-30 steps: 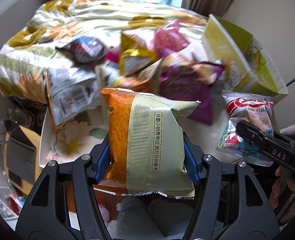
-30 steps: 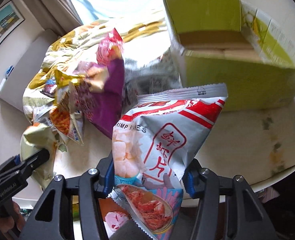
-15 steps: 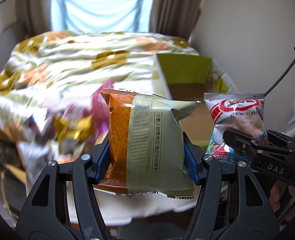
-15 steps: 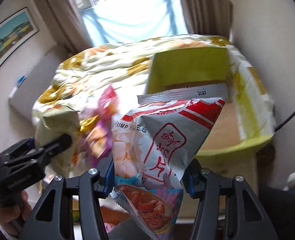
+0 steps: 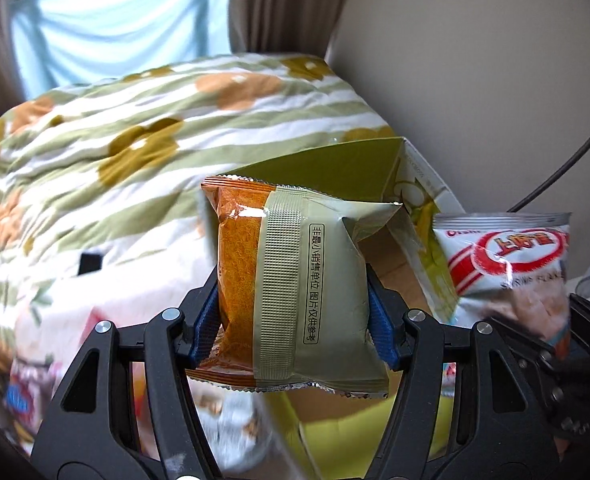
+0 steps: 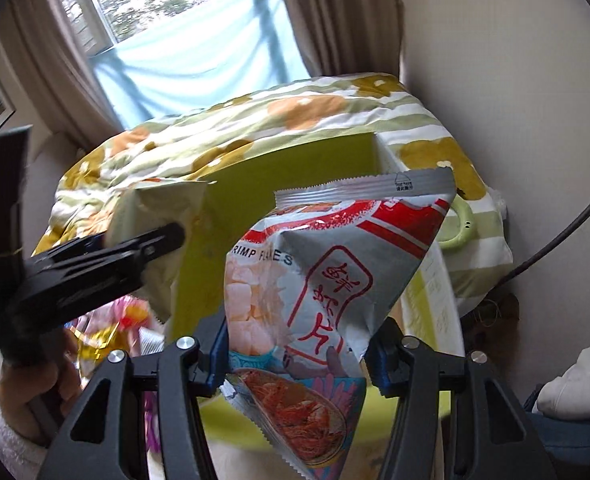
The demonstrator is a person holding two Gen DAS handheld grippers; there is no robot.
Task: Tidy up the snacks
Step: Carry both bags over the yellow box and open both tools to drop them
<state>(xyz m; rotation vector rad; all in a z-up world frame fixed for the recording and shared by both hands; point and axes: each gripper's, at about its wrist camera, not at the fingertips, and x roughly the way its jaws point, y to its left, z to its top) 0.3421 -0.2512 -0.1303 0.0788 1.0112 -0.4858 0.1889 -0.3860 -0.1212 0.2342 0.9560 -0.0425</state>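
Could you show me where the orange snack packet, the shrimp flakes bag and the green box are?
orange snack packet (image 5: 295, 292): left wrist view, middle of its back seam.
shrimp flakes bag (image 6: 327, 280): right wrist view, red-printed front.
green box (image 6: 295, 172): right wrist view, inner far wall.

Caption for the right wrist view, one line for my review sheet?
Right gripper holds a shrimp flakes bag above the green box.
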